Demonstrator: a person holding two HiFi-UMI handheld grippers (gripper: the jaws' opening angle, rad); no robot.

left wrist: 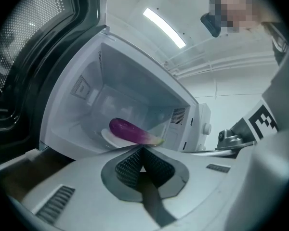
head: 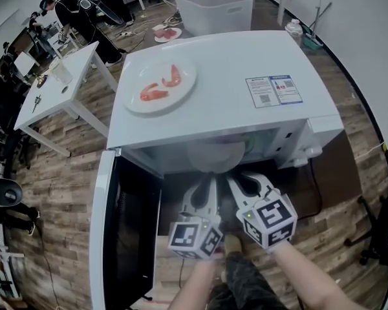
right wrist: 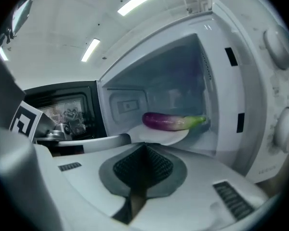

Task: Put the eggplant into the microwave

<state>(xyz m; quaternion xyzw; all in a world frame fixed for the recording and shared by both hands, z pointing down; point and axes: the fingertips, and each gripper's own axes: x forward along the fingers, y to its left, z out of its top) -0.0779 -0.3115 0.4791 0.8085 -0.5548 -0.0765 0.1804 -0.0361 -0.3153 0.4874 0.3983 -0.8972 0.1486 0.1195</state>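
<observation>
Left gripper view: eggplant (left wrist: 130, 130) inside microwave (left wrist: 135, 76) (head view blind); left gripper (left wrist: 142, 149), right gripper (right wrist: 145, 146) closed, empty.

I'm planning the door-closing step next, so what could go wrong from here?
The eggplant lies loose on the white plate inside the microwave, its green tip past the rim; a jolt might roll it off. The left gripper and right gripper, both shut and empty, sit close before the opening, so the open door could strike them if swung. A slam might also shake the plate of red food on top.
</observation>
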